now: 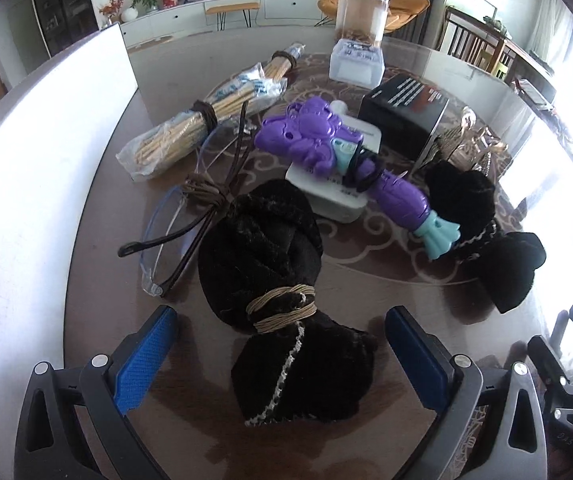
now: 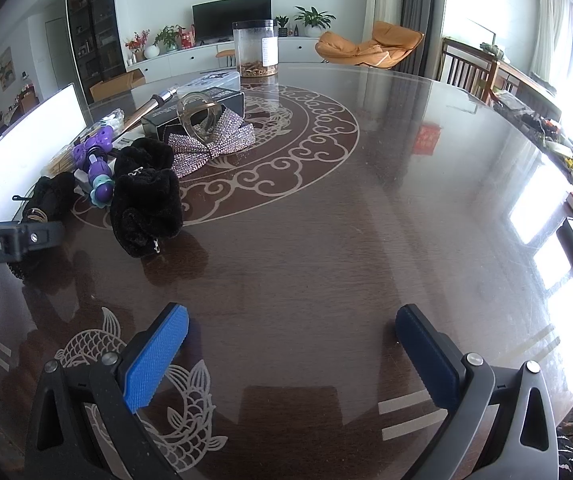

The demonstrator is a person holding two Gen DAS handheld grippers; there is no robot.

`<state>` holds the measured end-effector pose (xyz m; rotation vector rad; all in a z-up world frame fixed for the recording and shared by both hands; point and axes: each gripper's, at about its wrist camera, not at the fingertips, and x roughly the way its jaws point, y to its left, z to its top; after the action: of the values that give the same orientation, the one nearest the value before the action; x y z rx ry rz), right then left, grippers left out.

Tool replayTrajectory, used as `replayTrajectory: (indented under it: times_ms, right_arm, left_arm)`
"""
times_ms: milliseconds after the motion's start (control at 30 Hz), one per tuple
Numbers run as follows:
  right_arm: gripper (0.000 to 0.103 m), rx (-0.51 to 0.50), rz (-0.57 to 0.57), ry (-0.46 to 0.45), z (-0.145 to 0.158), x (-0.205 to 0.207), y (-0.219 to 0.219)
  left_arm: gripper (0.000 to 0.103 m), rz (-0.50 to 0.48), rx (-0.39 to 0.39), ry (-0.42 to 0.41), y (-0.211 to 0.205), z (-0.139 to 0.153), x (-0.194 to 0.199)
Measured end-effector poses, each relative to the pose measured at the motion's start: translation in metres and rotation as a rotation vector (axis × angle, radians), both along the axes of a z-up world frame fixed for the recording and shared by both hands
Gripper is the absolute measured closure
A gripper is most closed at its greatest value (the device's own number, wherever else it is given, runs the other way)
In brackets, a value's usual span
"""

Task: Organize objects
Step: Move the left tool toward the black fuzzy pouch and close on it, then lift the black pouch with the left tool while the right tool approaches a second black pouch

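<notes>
The black furry bundle (image 1: pixel 282 288) lies on the bench (image 2: pixel 366 220) between the spread fingers of the left claw (image 1: pixel 282 356), whose jaws stand wide apart and grip nothing. To take it well, I would judge it best to close on the waist where the tan cord (image 1: pixel 282 308) binds it, since the plush on either side will squash and slip. The bundle is dark pile fabric, cinched in the middle, with a pale beaded trim along its near lobe. A second black furry piece (image 1: pixel 482 232) sits to its right, just beyond the purple toy (image 1: pixel 326 144). Clear glasses (image 1: pixel 174 232) lie just beside it on the left. The right claw (image 2: pixel 292 360) hangs released over bare bench, well apart from the clutter.
</notes>
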<state>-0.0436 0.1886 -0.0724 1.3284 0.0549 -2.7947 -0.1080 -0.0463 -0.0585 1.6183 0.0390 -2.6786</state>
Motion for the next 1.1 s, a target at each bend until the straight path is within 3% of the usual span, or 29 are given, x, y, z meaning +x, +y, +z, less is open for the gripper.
replayTrajectory:
  times_ms: [500,667,700,733,767,800,833,1000,1067,1100]
  right_arm:
    - [0.0,0.001,0.002,0.001,-0.001,0.001,0.0]
    - [0.0,0.0,0.003,0.001,0.0,0.001,-0.001]
    - [0.0,0.001,0.004,0.001,0.0,0.001,-0.001]
    - [0.0,0.001,0.004,0.001,0.0,0.001,-0.001]
    - [0.0,0.001,0.004,0.001,0.0,0.001,-0.001]
    - [0.0,0.0,0.004,0.001,0.0,0.001,-0.001]
    - [0.0,0.0,0.004,0.001,0.0,0.001,-0.001]
    - [0.0,0.0,0.007,0.001,0.001,0.001,-0.002]
    - [0.0,0.0,0.007,0.002,0.001,0.001,-0.002]
    - [0.0,0.0,0.007,0.002,0.001,0.001,-0.002]
  left_arm:
    - [0.0,-0.026,-0.019,0.061,0.005,-0.005,0.003]
    - [0.0,-0.067,-0.012,0.018,0.001,-0.005,0.007]
    - [0.01,-0.077,-0.017,0.039,0.0,-0.004,0.013]
    - [0.027,-0.088,-0.015,0.061,-0.001,-0.001,0.019]
    - [0.036,-0.101,-0.015,0.077,-0.002,0.001,0.026]
    - [0.053,-0.115,-0.014,0.086,-0.002,0.003,0.032]
    - [0.061,-0.124,-0.013,0.088,-0.004,0.004,0.038]
    - [0.06,-0.17,-0.014,0.073,-0.007,0.005,0.073]
    - [0.048,-0.202,-0.013,0.053,-0.006,0.005,0.086]
    - [0.033,-0.216,-0.014,0.033,-0.005,0.004,0.089]
